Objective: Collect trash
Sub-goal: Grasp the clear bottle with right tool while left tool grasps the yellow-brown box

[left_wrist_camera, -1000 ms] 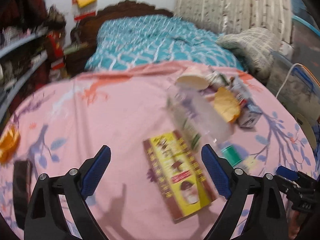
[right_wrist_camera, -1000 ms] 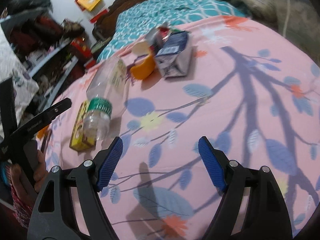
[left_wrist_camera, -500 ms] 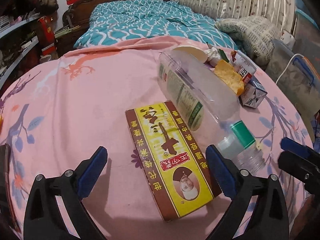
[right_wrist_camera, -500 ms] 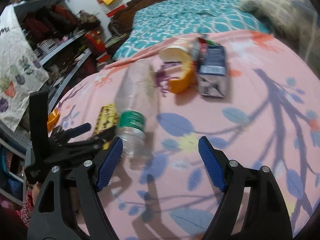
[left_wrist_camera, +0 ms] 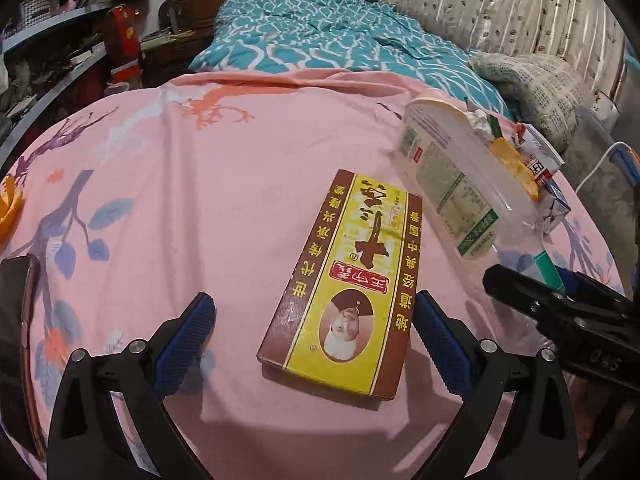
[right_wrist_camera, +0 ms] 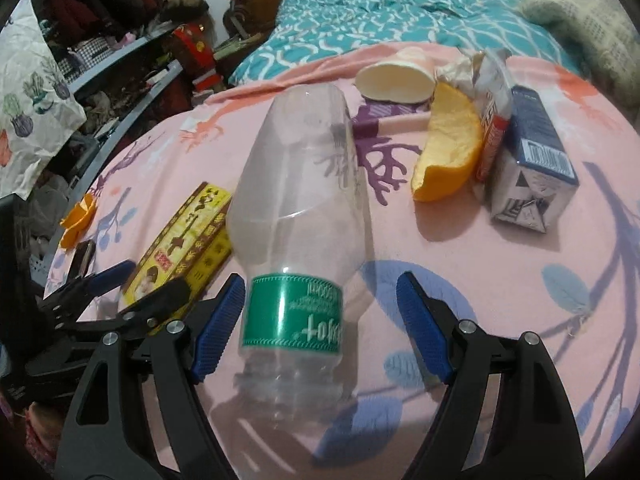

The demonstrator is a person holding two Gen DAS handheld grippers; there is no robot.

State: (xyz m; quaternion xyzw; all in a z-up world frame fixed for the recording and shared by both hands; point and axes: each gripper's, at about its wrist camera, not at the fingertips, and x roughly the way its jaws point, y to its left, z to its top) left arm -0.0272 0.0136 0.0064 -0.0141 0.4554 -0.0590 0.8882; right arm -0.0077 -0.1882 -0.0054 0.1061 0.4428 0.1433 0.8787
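A flat yellow and brown box (left_wrist_camera: 352, 284) lies on the pink sheet (left_wrist_camera: 200, 184); its near end sits between the open jaws of my left gripper (left_wrist_camera: 312, 340). A clear plastic bottle with a green label (right_wrist_camera: 300, 216) lies on its side, its green-banded end between the open jaws of my right gripper (right_wrist_camera: 320, 328). The bottle also shows in the left wrist view (left_wrist_camera: 452, 176). Beyond it lie a cream paper cup (right_wrist_camera: 396, 80), an orange peel (right_wrist_camera: 448, 152), a crumpled wrapper (right_wrist_camera: 492, 92) and a blue and white carton (right_wrist_camera: 532, 164).
A second orange peel (right_wrist_camera: 78, 220) and a dark phone (left_wrist_camera: 16, 312) lie at the sheet's left edge. A teal quilt (left_wrist_camera: 328, 44) covers the far bed. Cluttered shelves (right_wrist_camera: 100, 64) stand on the left, a curtain (left_wrist_camera: 500, 8) and pillow (left_wrist_camera: 532, 84) on the right.
Both grippers have moved forward and lower: the left over the near end of the yellow box, the right around the bottle's green-labelled end. Both stay open.
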